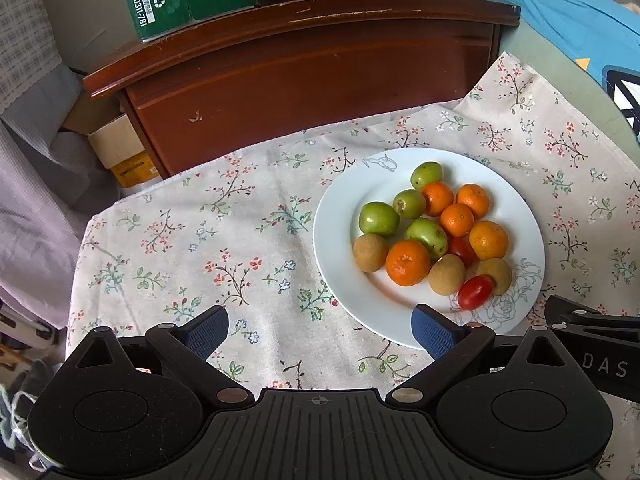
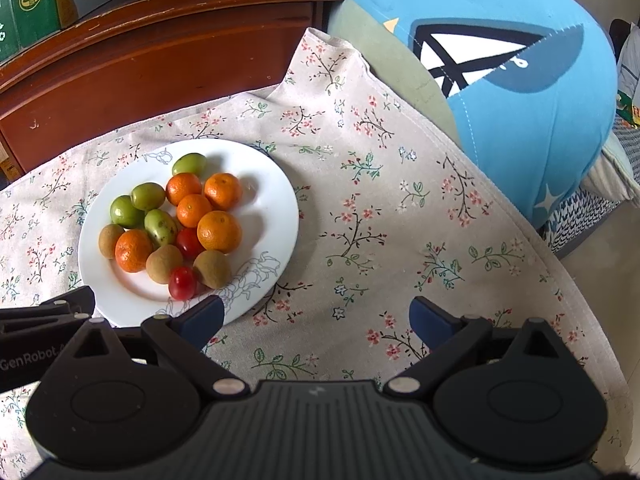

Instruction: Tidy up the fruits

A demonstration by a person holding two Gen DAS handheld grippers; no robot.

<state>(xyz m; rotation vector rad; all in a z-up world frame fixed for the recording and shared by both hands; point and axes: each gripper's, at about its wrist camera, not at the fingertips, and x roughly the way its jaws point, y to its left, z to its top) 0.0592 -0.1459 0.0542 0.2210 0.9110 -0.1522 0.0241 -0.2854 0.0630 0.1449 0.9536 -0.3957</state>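
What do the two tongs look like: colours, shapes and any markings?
Both the left tongs and the right tongs are matte black plastic with ribbed bodies, round hubs, silver rivets and blue textured pads. White lettering reads "DAS" on one and "GenRobot" on the other.

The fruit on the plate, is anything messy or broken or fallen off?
Nothing spilled: every fruit sits on the white plate. They are jumbled, though, with one cherry tomato near the rim and another wedged among the oranges. One green fruit has dark spots.

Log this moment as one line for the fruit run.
stage: before first pick | left gripper: open, empty | right gripper: open, empty | plate: mixed fruit, unsorted | tablecloth: plate on it
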